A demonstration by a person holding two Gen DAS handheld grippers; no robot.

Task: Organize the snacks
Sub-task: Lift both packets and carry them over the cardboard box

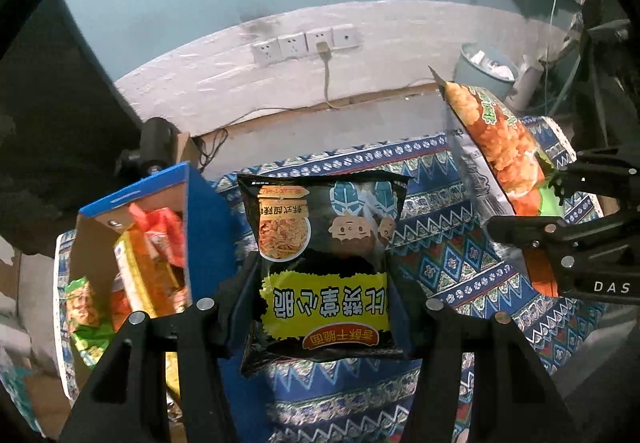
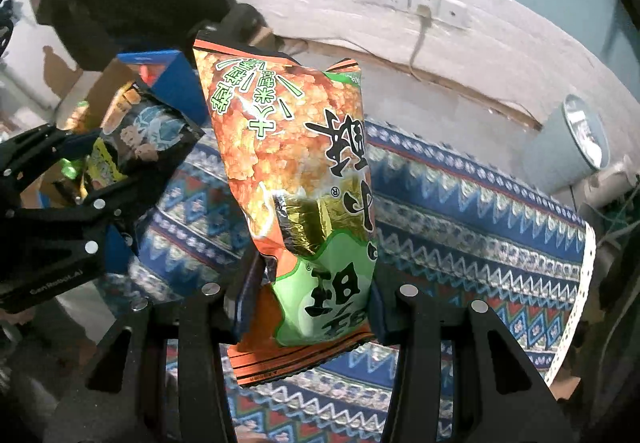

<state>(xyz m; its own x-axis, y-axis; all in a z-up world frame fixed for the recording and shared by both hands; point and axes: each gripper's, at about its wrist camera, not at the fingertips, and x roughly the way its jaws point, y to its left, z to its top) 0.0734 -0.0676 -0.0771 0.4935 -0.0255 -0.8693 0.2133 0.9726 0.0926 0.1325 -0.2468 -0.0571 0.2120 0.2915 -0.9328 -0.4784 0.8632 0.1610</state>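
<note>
The left gripper squeezes a shiny, crinkly black snack bag, held up above the patterned cloth. The right gripper pinches a tall, puffy orange and green bag. Both bags stand upright, long side up. A blue cardboard box of snacks sits beside them.

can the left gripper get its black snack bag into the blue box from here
Probably yes: the left gripper holds the black bag clear above the cloth, and the blue box beside it stands open, though already fairly full.
</note>
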